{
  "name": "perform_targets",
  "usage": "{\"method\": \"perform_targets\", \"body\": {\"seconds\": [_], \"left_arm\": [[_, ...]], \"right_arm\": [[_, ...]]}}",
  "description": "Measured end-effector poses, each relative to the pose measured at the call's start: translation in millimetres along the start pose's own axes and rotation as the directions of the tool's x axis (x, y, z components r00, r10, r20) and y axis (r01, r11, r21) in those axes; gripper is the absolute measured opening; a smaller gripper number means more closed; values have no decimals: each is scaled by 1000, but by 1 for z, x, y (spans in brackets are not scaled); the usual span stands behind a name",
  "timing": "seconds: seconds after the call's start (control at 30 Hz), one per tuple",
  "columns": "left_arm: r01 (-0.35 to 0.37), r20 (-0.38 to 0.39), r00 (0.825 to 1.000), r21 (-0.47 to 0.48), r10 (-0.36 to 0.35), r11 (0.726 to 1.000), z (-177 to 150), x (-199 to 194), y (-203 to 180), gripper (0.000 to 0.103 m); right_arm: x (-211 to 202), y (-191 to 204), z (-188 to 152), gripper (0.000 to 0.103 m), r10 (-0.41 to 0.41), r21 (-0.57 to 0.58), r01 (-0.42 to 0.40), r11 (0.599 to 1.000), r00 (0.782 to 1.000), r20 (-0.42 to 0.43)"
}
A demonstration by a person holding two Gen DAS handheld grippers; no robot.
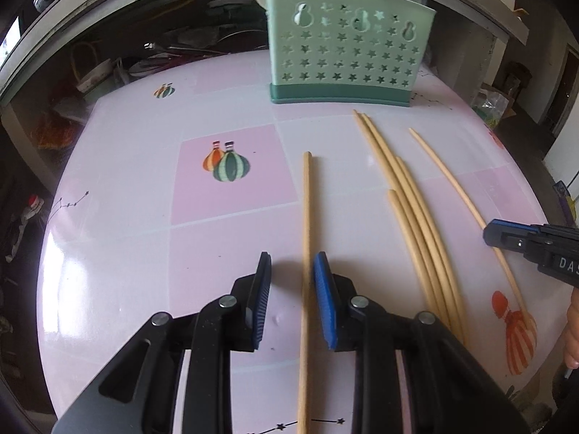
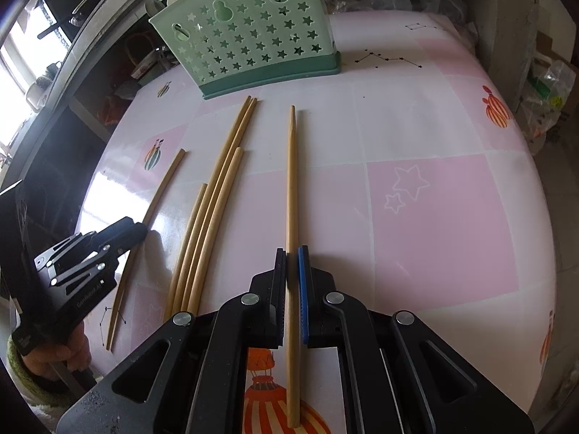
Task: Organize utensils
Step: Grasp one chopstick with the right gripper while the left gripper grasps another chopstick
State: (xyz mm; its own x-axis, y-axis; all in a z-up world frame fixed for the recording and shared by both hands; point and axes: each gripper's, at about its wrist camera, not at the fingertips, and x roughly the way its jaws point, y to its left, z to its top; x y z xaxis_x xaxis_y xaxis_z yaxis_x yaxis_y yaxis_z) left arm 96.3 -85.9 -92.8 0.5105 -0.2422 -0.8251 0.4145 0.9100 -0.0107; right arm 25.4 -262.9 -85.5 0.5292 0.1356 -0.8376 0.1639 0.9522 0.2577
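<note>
- Right gripper [image 2: 292, 275] is pinching a slim, round wooden chopstick [image 2: 291, 181] at lower centre.
- Left gripper [image 1: 291, 282] is hovering spread — its ribbed blue pads straddling another stick [image 1: 306, 217], untouched.

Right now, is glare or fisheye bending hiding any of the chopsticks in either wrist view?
Left wrist view: the window's glare sits on the glossy pink tablecloth at the left, clear of the pale wooden chopsticks; those bow only from lens distortion. Right wrist view: glare whitens the cloth beside the leftmost chopstick, which is still readable; the mint green star-cut holder looks tilted, again from the lens.
</note>
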Motion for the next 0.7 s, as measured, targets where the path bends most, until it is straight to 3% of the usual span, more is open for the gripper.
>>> {"method": "perform_targets", "body": {"seconds": [0.13, 0.23, 0.33, 0.5, 0.7], "left_arm": [[85, -40, 995, -83, -88, 993, 9, -1, 21, 24], [132, -41, 990, -95, -137, 987, 20, -1, 27, 32], [154, -66, 985, -100, -161, 983, 30, 5, 27, 32], [75, -70, 995, -26, -76, 997, 45, 20, 22, 32], [35, -82, 996, -1, -35, 999, 54, 34, 25, 30]], "right_arm": [[-3, 7, 7, 33, 5, -44, -5, 999, 1000, -12], [-6, 15, 17, 36, -15, -90, 16, 996, 1000, 11], [1, 18, 29, 36, -38, -105, 40, 994, 999, 19], [15, 18, 46, 36, -74, -122, 77, 990, 997, 27], [28, 18, 53, 30, -107, -157, 107, 982, 994, 12]]}}
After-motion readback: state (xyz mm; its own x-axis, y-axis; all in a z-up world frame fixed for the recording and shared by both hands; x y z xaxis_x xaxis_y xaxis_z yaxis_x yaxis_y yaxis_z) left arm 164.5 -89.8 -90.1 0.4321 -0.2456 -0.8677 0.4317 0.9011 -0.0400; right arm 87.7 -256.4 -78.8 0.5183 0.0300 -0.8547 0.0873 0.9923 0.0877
